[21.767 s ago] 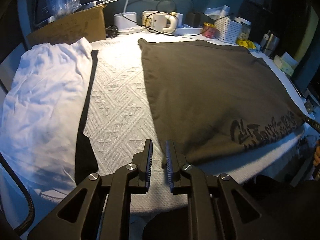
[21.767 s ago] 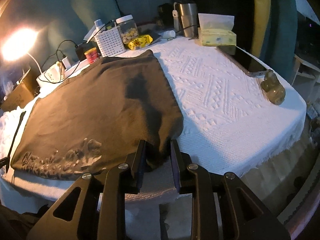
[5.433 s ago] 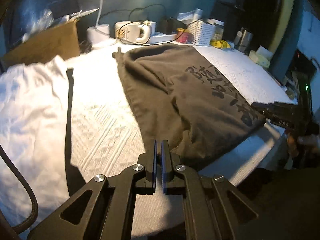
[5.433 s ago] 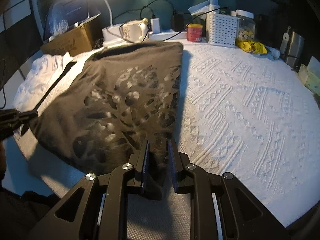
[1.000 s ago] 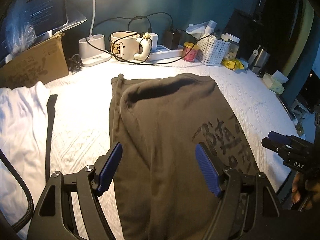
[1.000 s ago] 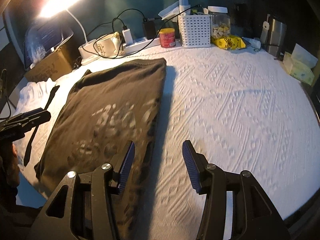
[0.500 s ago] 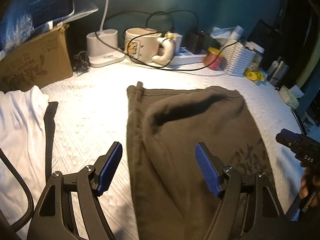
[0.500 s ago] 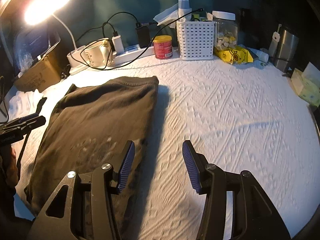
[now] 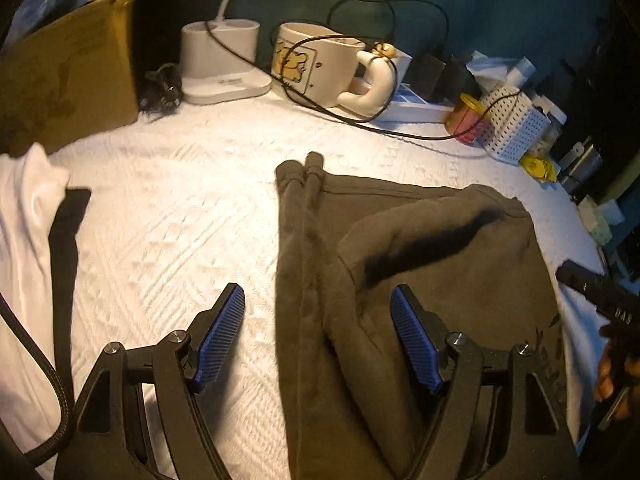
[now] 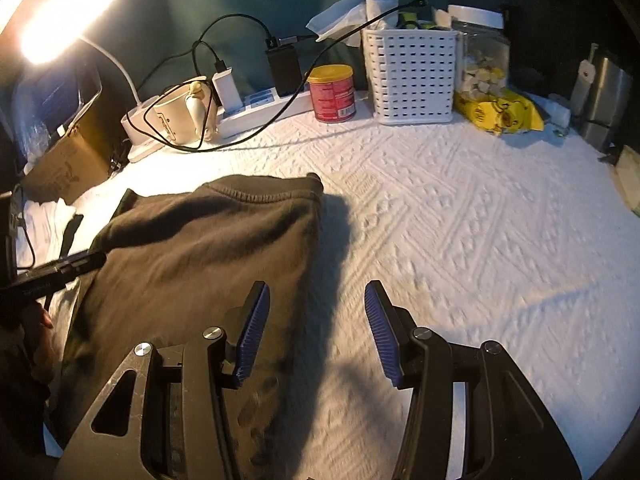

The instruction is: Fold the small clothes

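The folded brown garment (image 9: 432, 264) lies flat on the white textured tabletop (image 9: 180, 216). The left gripper (image 9: 318, 336) hovers with its jaws spread wide and empty, the garment's left edge lying below the gap between them. The right gripper (image 10: 316, 328) also has its jaws spread and empty, straddling the garment's right edge, its left jaw above the cloth, its right above bare tabletop
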Motion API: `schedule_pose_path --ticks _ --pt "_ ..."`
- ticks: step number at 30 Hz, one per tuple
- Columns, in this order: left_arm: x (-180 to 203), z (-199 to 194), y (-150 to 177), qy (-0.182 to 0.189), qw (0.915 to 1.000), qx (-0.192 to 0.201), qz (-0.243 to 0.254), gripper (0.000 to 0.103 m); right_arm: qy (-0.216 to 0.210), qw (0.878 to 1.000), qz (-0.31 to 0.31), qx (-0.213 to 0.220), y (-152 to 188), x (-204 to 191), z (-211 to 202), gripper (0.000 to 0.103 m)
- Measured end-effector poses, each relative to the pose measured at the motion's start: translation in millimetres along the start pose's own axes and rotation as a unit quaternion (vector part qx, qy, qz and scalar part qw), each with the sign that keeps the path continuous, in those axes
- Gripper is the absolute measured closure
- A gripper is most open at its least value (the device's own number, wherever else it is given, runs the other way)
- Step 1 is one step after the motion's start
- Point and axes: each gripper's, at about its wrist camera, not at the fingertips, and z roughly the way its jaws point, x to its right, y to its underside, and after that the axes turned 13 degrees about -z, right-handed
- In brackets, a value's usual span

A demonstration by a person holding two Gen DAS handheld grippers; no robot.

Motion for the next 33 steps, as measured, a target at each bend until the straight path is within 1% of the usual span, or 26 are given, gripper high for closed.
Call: schedule_pose_path --ticks 1,2,3,9,14,18,21,22,23,24,26,28,30,33 --pt "2.1 1.8 0.2 -0.001 1.0000 0.000 0.005 0.025 -0.002 1.000 0.000 0.000 -2.0 -0.1 3.7 0.050" --pt "3.4 3.3 0.1 0.001 1.0000 0.001 0.009 0.021 -0.004 1.000 -0.001 -0.002 -4.7 0.4 9.4 0.051" --pt "5.1 4.5 0.4 0.005 0.9999 0.002 0.011 0.020 -0.006 1.000 -0.002 -0.004 -6.5 0.8 13.5 0.051" --pt "14.5 11.8 -3.8 0.020 0.9994 0.000 0.027 0.020 -0.022 1.000 -0.006 -0.007 -21.4 2.2 32.9 0.051" --pt "29.4 17.9 -3.3 0.025 0.9980 -0.005 0.057 0.021 -0.037 0.999 -0.008 -0.014 -26.9 0.8 47.6 0.051" --pt "42.7 22.0 -1.1 0.030 0.9961 -0.006 0.083 0.034 -0.035 0.999 -0.024 -0.008 -30.4 -4.7 51.4 0.050" --pt "48.4 23.4 -0.1 0.025 0.9952 -0.001 0.094 0.038 -0.035 0.999 -0.032 -0.006 -33.0 -7.5 53.9 0.050" --pt "48.9 23.4 0.0 0.026 0.9950 0.001 0.096 0.041 -0.040 0.999 -0.034 -0.005 -33.8 -8.9 54.9 0.050" --pt "49.3 23.2 -0.2 0.026 0.9949 0.003 0.097 0.047 -0.044 0.998 -0.036 -0.004 -34.6 -10.7 56.3 0.050" --pt "49.4 23.2 -0.8 0.030 0.9949 0.002 0.096 0.056 -0.049 0.998 -0.040 -0.002 -35.3 -12.8 56.6 0.050" --pt "49.1 23.7 -1.8 0.036 0.9950 0.002 0.093 0.064 -0.051 0.998 -0.047 0.002 -35.7 -16.8 56.9 0.050" --pt "50.2 24.0 -1.1 0.036 0.9949 0.003 0.094 0.067 -0.050 0.997 -0.056 0.007 -36.0 -21.7 57.3 0.051" --pt "51.7 24.0 -0.3 0.037 0.9947 0.004 0.096 0.074 -0.047 0.997 -0.062 0.008 -36.5 -24.9 57.7 0.051" --pt "53.3 24.7 0.8 0.039 0.9945 0.004 0.096 0.079 -0.049 0.997 -0.067 0.011 -37.8 -26.6 58.6 0.051"
